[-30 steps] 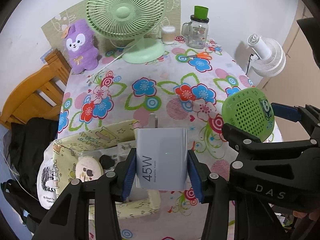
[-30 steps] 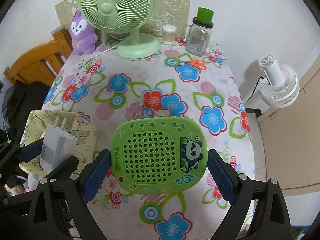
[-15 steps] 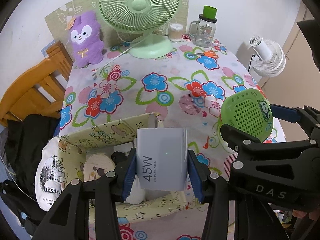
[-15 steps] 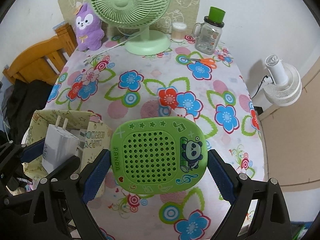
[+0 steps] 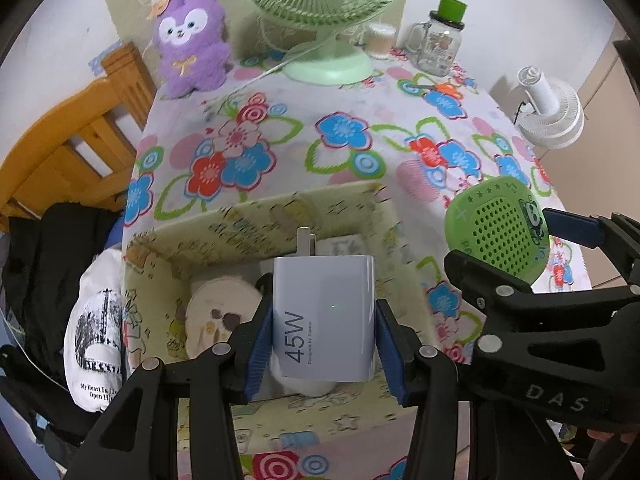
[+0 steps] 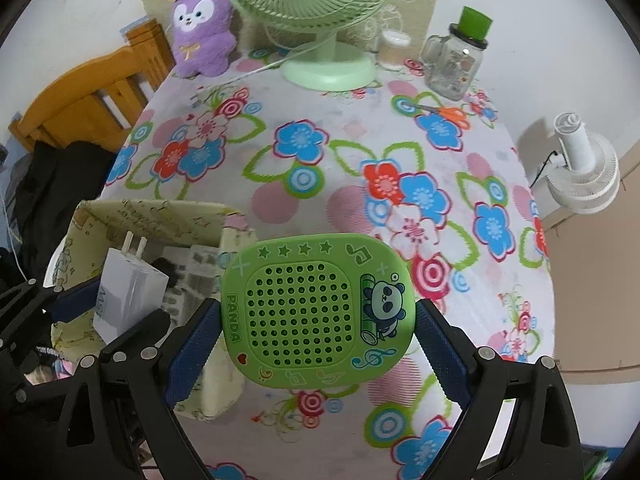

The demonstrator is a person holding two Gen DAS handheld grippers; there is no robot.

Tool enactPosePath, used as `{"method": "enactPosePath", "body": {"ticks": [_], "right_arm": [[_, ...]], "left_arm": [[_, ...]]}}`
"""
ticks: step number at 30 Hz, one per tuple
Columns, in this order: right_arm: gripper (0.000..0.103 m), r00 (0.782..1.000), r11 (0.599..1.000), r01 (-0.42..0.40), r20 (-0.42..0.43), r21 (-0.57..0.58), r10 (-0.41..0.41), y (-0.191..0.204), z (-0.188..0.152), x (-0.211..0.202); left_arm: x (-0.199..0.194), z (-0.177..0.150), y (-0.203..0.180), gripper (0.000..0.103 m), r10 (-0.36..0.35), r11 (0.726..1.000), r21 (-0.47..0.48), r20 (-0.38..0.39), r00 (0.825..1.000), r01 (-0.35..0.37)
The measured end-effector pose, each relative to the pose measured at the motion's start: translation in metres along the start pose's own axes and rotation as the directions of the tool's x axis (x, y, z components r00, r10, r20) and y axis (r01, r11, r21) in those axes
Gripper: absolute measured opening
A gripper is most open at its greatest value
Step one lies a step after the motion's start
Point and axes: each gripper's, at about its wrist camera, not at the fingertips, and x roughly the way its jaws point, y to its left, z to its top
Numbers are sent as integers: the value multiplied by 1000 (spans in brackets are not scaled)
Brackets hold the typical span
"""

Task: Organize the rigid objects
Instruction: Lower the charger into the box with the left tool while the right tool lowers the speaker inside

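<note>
My left gripper (image 5: pixel 323 332) is shut on a white 45W charger (image 5: pixel 324 316), prongs pointing away, held over the open yellow patterned fabric box (image 5: pixel 160 280) at the table's near left corner. A round pale item (image 5: pixel 218 316) lies inside the box. My right gripper (image 6: pixel 318 320) is shut on a green panda speaker (image 6: pixel 316 308), held above the tablecloth just right of the box (image 6: pixel 160 216). The charger (image 6: pixel 128 292) and the left gripper show at the left of the right wrist view; the speaker (image 5: pixel 496 232) shows at the right of the left wrist view.
A floral tablecloth (image 6: pixel 320 152) covers the table. At the back stand a green desk fan (image 5: pixel 324 8), a purple plush (image 5: pixel 192 48), a small cup (image 6: pixel 394 50) and a glass jar with green lid (image 6: pixel 456 56). Orange scissors (image 6: pixel 444 112) lie near the jar. A wooden chair (image 5: pixel 72 132) stands left, a white fan (image 6: pixel 580 168) right.
Both grippers have drawn back toward the near edge and sunk a little; the box now lies directly under the charger, showing more of its inside. Both grips are unchanged.
</note>
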Motion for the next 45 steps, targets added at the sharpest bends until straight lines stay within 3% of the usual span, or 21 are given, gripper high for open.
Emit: {"method": "enactPosePath", "body": {"ticks": [10, 26, 27, 31, 45], "right_arm": [[95, 999, 1000, -15, -35, 0, 15, 24, -5, 15], [95, 998, 999, 33, -53, 16, -33, 25, -15, 15], [95, 998, 999, 34, -52, 16, -33, 26, -16, 14], [95, 999, 1000, 27, -42, 15, -27, 27, -18, 11], [95, 1000, 1000, -21, 23, -13, 22, 51, -15, -8]], "left_arm": [[12, -12, 25, 49, -8, 1000, -9, -41, 999, 8], [30, -23, -1, 50, -136, 990, 21, -95, 986, 138], [31, -23, 0, 54, -150, 988, 10, -99, 984, 152], [16, -21, 4, 90, -160, 987, -19, -40, 986, 160], [-3, -22, 20, 96, -4, 998, 56, -15, 1000, 5]]}}
